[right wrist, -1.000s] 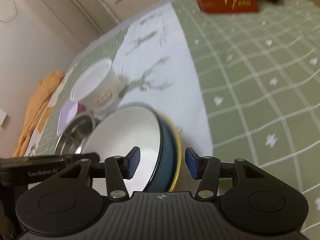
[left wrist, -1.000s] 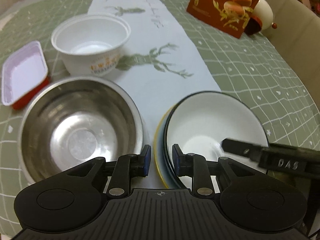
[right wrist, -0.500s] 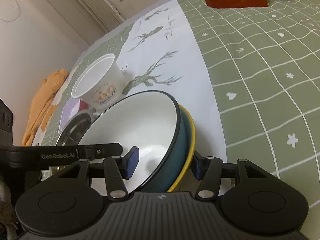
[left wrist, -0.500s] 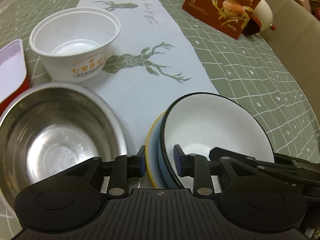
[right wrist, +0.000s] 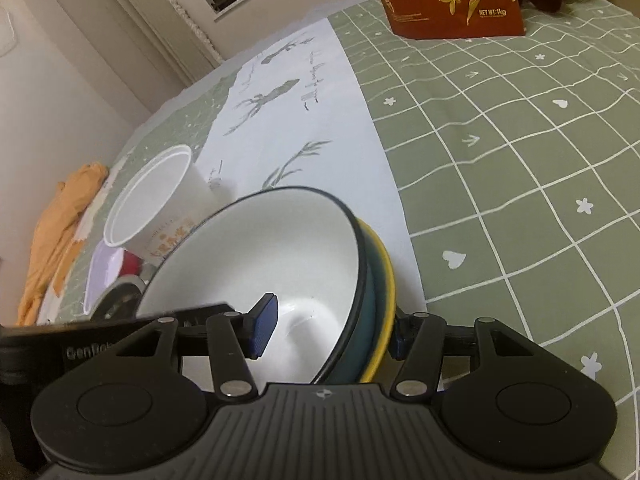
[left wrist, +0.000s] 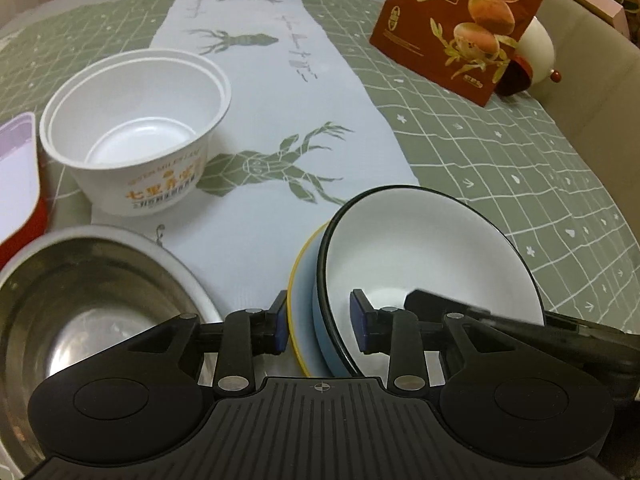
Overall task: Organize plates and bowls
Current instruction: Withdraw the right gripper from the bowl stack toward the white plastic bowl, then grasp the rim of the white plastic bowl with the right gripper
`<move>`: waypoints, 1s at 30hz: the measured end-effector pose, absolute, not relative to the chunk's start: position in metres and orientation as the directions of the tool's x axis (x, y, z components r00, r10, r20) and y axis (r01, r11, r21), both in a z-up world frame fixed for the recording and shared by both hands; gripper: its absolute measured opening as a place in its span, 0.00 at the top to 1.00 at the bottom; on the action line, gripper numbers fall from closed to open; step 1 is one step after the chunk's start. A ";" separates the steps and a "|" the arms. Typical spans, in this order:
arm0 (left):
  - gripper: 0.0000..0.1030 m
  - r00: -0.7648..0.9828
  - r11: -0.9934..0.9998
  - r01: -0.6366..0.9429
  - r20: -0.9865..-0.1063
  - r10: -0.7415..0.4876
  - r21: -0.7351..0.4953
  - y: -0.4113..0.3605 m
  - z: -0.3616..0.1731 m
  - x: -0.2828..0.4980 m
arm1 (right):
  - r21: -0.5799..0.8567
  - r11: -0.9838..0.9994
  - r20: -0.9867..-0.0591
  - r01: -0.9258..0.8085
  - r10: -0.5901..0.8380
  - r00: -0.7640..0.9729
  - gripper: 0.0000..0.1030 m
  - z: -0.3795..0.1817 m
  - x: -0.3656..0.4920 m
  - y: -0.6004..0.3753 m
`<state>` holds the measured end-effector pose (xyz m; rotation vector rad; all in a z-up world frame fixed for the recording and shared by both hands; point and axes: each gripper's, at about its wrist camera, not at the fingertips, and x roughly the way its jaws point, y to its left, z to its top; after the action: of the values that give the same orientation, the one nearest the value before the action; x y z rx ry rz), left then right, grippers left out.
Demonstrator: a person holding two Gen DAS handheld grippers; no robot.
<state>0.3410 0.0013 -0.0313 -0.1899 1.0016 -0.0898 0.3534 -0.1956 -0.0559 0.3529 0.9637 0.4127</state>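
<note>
White-lined bowl with dark rim (left wrist: 424, 264): tilted, nested in a blue plate with a yellow rim (left wrist: 306, 300), both on the white deer-print runner (left wrist: 280, 92) over the green checked tablecloth (left wrist: 500, 152) of the worktop.

Left gripper (left wrist: 320, 326): jaws partly spread, straddling the near-left edge of the stack. One blue pad sits just outside the yellow rim, the other inside the bowl. Whether the pads press the rims cannot be told.

Right gripper (right wrist: 330, 330): jaws spread wide across the stack's right edge, one pad inside the bowl against the white lining, the other beyond the yellow rim and partly hidden by it. Contact cannot be told.

Stainless steel bowl (left wrist: 84, 308): upright, just left of the stack, apart from it.

White paper bowl with orange print (left wrist: 138, 128): upright, beyond the steel bowl, at the runner's left edge.

Red tray with white inside (left wrist: 18, 184): far left, cut off by the frame.

Red snack bag (left wrist: 464, 24): standing at the far right of the worktop.

Orange cloth (right wrist: 60, 220): at the worktop's far left edge, in the right wrist view.
</note>
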 end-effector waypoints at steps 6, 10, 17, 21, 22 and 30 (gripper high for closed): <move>0.68 0.537 0.972 -0.002 -0.820 -0.197 -0.234 0.005 -0.034 0.339 | 0.445 0.880 -0.748 -0.165 0.466 0.472 0.47 -0.063 0.354 -0.190; 0.68 0.546 0.951 -0.007 -0.798 -0.256 -0.310 0.017 -0.036 0.334 | 0.446 0.881 -0.736 -0.154 0.460 0.496 0.47 -0.056 0.348 -0.191; 0.69 0.615 0.905 0.030 -0.706 -0.351 -0.425 0.044 -0.016 0.314 | 0.325 0.930 -0.717 -0.174 0.362 0.595 0.47 -0.036 0.326 -0.189; 0.69 0.690 0.853 0.062 -0.595 -0.412 -0.518 0.085 0.005 0.297 | 0.258 0.953 -0.657 -0.160 0.294 0.694 0.45 -0.009 0.304 -0.196; 0.69 0.718 0.847 0.057 -0.567 -0.403 -0.529 0.096 0.009 0.294 | 0.237 0.959 -0.658 -0.155 0.275 0.701 0.45 0.000 0.302 -0.195; 0.69 0.791 0.846 -0.116 -0.563 -0.239 -0.521 0.194 0.031 0.336 | 0.073 0.976 -0.741 -0.203 0.190 0.644 0.31 0.089 0.350 -0.140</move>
<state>0.3361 0.1937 0.0314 -0.5697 0.6640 -0.0699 0.3502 -0.1402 0.0894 -0.0170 0.8418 0.2235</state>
